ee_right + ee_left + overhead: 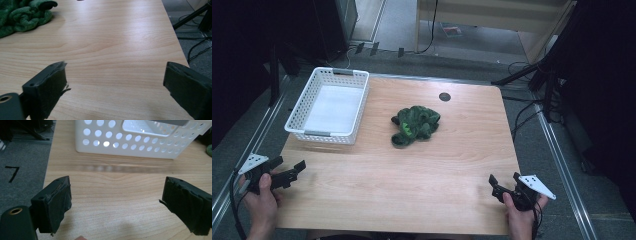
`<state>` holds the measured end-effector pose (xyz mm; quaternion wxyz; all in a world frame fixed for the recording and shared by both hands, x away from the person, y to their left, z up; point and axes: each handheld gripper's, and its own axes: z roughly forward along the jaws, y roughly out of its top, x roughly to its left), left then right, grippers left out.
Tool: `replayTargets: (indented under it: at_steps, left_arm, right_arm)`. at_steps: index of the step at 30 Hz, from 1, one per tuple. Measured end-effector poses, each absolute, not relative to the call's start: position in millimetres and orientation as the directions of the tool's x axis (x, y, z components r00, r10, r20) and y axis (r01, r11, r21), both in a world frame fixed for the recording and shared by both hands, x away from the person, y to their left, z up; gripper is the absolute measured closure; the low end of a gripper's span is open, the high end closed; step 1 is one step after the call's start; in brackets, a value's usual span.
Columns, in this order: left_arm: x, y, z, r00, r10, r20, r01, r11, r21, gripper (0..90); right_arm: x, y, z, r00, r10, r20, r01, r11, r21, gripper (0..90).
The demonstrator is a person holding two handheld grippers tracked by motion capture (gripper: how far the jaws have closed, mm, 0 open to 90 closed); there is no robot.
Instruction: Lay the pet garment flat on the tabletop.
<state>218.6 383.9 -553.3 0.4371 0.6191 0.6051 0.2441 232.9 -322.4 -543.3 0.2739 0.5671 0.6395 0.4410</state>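
A crumpled green towel (415,125) lies at the centre of the wooden table (422,170). The left gripper (289,170) at lower left and the right gripper (503,181) at lower right both hold their jaws wide apart, empty.

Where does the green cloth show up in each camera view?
High view: green cloth bunched at the table's middle, right of the white basket.
Left gripper view: a green sliver at the right edge, beside the basket.
Right gripper view: top left corner.
Shared landmark: the wooden tabletop.
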Motion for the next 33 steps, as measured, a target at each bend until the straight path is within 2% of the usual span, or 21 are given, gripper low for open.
replayTargets:
  at_steps: [7,18,32,33]
  left_arm:
    - [218.3,383.4,-553.3,0.147,0.964,-0.223,0.531,0.113,0.840,9.2]
    - [218.1,382.7,-552.9,0.149,0.966,-0.210,0.534,0.100,0.840,9.1]
    - [218.3,384.0,-553.3,0.151,0.963,-0.224,0.533,0.112,0.839,9.1]
    - [218.2,384.2,-553.4,0.151,0.963,-0.225,0.531,0.113,0.840,9.1]
  right_arm:
    - [233.1,-321.2,-541.1,-0.212,0.968,0.136,0.486,-0.016,0.874,0.0]
    - [238.8,-301.5,-521.9,-0.261,0.956,0.135,0.465,0.002,0.885,0.0]
    - [272.3,-219.8,-492.9,-0.419,0.902,0.100,0.447,0.109,0.888,0.0]
    - [279.3,-203.7,-488.8,-0.458,0.885,0.085,0.437,0.140,0.889,0.0]
